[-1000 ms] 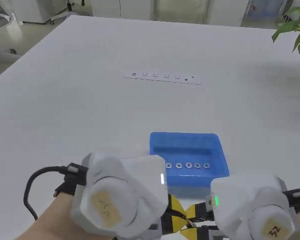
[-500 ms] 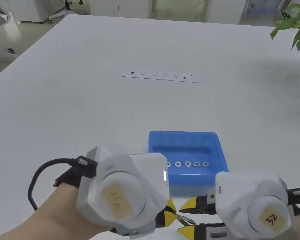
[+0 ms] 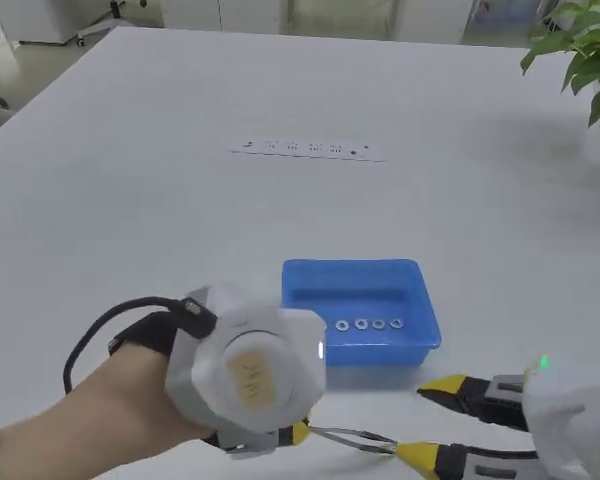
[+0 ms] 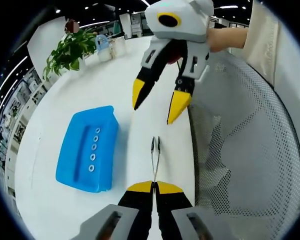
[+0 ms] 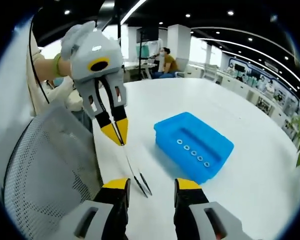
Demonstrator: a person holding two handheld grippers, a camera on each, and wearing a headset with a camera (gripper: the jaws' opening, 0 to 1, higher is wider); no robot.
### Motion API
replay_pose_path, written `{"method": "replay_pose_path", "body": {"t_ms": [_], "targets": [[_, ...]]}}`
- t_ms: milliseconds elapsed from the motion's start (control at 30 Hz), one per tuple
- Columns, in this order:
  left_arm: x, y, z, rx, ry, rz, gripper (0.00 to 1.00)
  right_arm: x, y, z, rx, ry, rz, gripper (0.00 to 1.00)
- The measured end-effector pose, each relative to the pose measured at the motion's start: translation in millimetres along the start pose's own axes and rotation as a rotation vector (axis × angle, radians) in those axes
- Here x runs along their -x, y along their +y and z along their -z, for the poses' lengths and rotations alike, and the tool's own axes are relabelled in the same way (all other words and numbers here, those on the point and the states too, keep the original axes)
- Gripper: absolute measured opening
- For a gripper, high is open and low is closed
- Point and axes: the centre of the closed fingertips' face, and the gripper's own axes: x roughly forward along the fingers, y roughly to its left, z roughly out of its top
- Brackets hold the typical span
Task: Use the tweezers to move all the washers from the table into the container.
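A blue container (image 3: 360,300) sits on the white table with several washers (image 3: 365,324) in a row inside it. My left gripper (image 3: 298,432) is shut on the metal tweezers (image 3: 350,437), which point right toward my right gripper (image 3: 415,420). The right gripper is open, with its yellow tips either side of the tweezers' end. In the left gripper view, the left gripper (image 4: 154,186) holds the tweezers (image 4: 155,152) beside the container (image 4: 85,150). In the right gripper view, the right gripper (image 5: 151,185) stands open around the tweezers (image 5: 137,175), and the container (image 5: 195,142) lies beyond.
A white power strip (image 3: 310,149) lies farther back on the table. A green plant (image 3: 580,60) stands at the far right. A mesh chair (image 4: 240,150) sits just off the table's near edge. Open table surrounds the container.
The right gripper has drawn back to the right, away from the left one. The tweezers now show between them, held in the left gripper. The head camera has shifted a little.
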Motion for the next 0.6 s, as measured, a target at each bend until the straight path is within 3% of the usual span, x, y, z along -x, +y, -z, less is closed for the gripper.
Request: {"method": "replay_pose_path", "body": {"t_ms": [100,167,267,367,433,500,600], "targets": [[-6.5,-2.7,4.2,0.027,0.043,0.025,0.00,17.2,-17.9,-6.1,-0.103,-0.079,0.085,0.35],[-12.1,-2.9,5.9,0.028,0.063,0.030,0.00,30.5,-31.2,-13.1,-0.209,-0.168,0.144,0.36],[-19.9,-5.5,12.0,0.026,0.122,0.045,0.00,58.5,-53.6,-24.5,-0.430,-0.364,0.220,0.37],[-23.9,-8.8,17.8,0.039,0.180,0.060,0.00,85.3,-66.9,-24.4,-0.566,-0.455,0.284,0.36],[-26.7,-13.6,21.9,0.054,0.218,0.089,0.00,103.5,-75.0,-23.7,-0.549,-0.482,0.356,0.37],[-29.5,-13.1,22.5,0.065,0.229,0.086,0.00,114.7,-78.8,-21.8,-0.540,-0.486,0.398,0.37],[-31.9,-16.0,27.1,0.061,0.281,0.094,0.00,129.6,-78.0,-19.9,-0.539,-0.508,0.434,0.37]]}}
